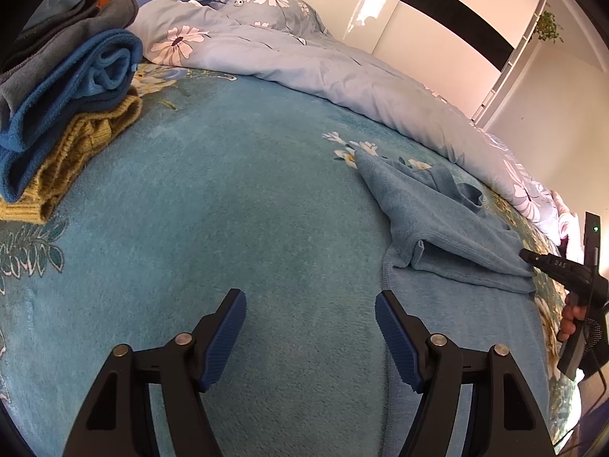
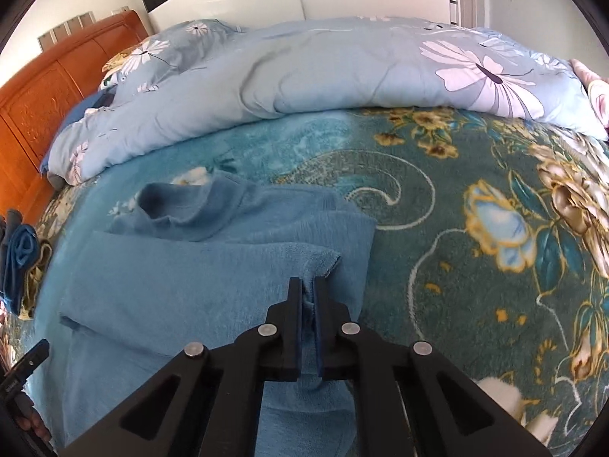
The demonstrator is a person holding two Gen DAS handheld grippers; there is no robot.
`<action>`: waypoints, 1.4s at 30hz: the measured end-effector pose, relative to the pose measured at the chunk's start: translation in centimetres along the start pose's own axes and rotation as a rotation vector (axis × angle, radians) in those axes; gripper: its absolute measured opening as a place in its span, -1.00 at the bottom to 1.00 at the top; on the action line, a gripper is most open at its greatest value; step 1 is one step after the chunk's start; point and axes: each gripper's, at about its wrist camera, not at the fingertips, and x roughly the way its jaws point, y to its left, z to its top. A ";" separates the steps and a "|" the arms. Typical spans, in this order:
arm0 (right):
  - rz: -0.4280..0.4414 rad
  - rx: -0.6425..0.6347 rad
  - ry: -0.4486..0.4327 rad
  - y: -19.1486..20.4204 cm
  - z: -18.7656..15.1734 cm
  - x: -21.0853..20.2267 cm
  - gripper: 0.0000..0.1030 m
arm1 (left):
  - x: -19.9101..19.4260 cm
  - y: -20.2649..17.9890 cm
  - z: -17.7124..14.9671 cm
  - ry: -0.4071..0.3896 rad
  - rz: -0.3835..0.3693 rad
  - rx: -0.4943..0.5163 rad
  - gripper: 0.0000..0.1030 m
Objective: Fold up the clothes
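At far left we see a pile of folded clothes on the blanket. Our left gripper hovers with jaws spread, holding nothing, over bare blanket with open room around it. To its right lies the blue sweater, partly folded, near the duvet. Our right gripper is clamped on a sweater edge.

I see a teal floral blanket covering the bed. Along its far edge lies a pale blue flowered duvet, with an orange wooden headboard at the duvet's left end.
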 end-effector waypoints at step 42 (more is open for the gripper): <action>0.055 0.284 0.114 -3.0 -25.3 -16.4 -0.92 | -9.1 -2.7 -12.8 0.247 -0.132 0.089 0.44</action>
